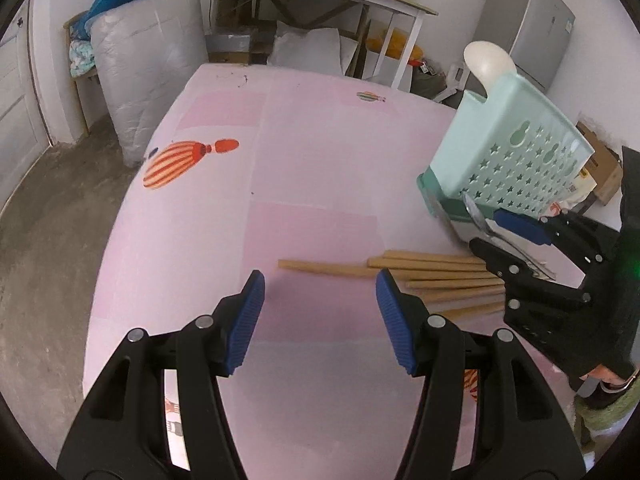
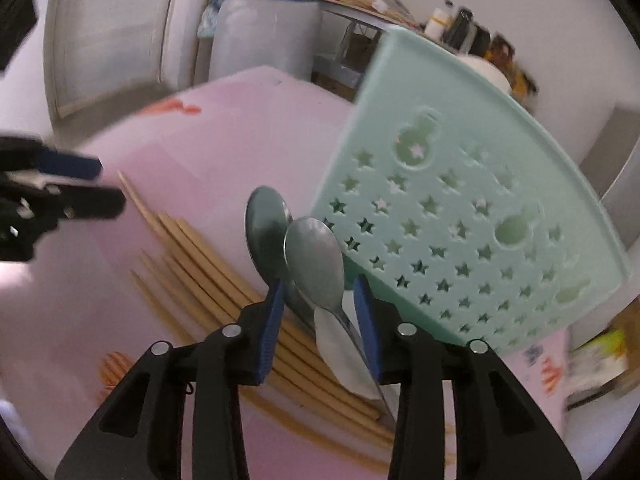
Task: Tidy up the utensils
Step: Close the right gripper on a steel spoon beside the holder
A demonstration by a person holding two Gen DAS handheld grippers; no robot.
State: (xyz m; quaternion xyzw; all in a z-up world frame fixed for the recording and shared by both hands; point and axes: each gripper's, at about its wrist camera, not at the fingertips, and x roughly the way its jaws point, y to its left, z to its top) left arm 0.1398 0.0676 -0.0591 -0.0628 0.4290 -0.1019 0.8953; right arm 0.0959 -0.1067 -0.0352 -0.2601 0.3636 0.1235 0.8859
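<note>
Clearly the right gripper (image 2: pixel 320 312) holds two steel spoons (image 2: pixel 296 248) by their thin, slippery necks beside the green holder (image 2: pixel 472 216); the left gripper (image 1: pixel 320 312), jaws wide and empty, hangs over the light, stiff chopsticks (image 1: pixel 436 280); grip those mid-length.

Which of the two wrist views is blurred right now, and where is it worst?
Right wrist view: motion-smeared, worst at the left edge on the left hand-held gripper and the background shelf; the spoons are only slightly soft. Left wrist view: sharp, chopsticks and basket crisp, fisheye bending at the rim.
</note>
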